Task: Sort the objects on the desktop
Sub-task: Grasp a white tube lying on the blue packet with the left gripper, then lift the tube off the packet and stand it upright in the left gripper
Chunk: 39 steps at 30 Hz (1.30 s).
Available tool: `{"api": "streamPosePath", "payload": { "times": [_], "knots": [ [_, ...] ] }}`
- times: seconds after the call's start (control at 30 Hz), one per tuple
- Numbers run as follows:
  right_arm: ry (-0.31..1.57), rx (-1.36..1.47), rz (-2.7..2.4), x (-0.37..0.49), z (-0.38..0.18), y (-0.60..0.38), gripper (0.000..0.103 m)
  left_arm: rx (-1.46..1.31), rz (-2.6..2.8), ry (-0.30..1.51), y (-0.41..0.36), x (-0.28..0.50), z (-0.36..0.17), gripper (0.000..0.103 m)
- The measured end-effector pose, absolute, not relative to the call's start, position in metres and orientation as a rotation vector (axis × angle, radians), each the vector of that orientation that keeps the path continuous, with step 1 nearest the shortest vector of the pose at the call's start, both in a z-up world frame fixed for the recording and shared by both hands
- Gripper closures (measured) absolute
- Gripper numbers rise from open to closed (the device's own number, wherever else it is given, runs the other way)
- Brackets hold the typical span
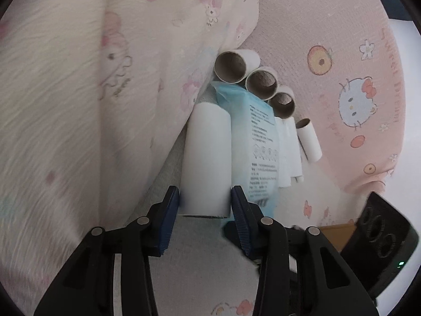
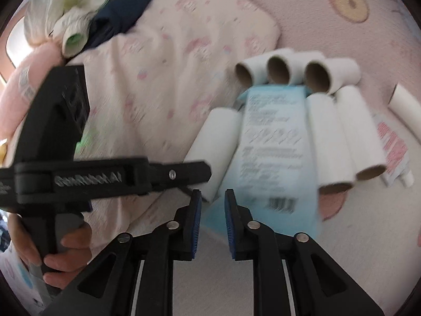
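Item, far left: pale pink cartoon-print quilt [image 1: 163, 26], bunched, bordering the work area on the bed.

Item: left hand-held gripper [image 1: 205, 200], jaws fairly wide, one blue pad either side of the near end of the large white cardboard tube [image 1: 205, 158]; the pads stand at the tube's walls, and whether they press on it cannot be told. The tube lies on the grey bedsheet [image 1: 200, 250], just beside the quilt.

Item: light blue printed tissue packet [image 1: 259, 142], lying flat, touching the tube's right side.

Item: three short brown-lined cardboard tubes [image 1: 261, 83] in a row behind the packet; slimmer white tubes [image 1: 307, 142] to its right.

Item, right: right hand-held gripper [image 2: 213, 205], jaws narrow and empty, hovering just short of the packet's near edge.

Step in hand, by judgement: securing the large tube for sorting. The next move calls for a firm closure, then a lift clear of the packet.
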State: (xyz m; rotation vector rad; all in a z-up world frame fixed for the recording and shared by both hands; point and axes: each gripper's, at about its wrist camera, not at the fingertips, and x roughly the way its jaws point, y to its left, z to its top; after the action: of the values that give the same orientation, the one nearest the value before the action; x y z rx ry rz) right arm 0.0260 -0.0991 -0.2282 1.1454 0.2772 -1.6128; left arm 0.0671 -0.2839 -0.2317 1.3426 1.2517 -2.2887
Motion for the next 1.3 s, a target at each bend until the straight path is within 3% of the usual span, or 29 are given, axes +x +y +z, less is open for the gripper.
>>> {"api": "streamPosePath", "payload": {
  "times": [0.13,0.27,0.6,0.9,1.3],
  "knots": [
    [0.282,1.148,-1.605,0.036,-0.229,-0.101,0.076,1.343,-2.308,1.248,-0.28,0.073,-0.224,0.058],
    [0.252,1.153,-1.602,0.036,-0.228,-0.097,0.057,1.347,-2.301,1.295,-0.275,0.078,-0.224,0.058],
    [0.223,1.112,-1.57,0.038,-0.22,-0.084,0.057,1.363,-2.337,1.315,-0.264,0.084,-0.217,0.058],
    [0.279,0.964,-1.628,0.05,-0.197,-0.07,0.057,1.358,-2.502,1.03,-0.237,0.084,-0.181,0.058],
    [0.319,0.959,-1.801,0.037,-0.176,-0.031,0.057,1.428,-2.653,1.057,-0.191,0.05,-0.179,0.058]
  ]
}}
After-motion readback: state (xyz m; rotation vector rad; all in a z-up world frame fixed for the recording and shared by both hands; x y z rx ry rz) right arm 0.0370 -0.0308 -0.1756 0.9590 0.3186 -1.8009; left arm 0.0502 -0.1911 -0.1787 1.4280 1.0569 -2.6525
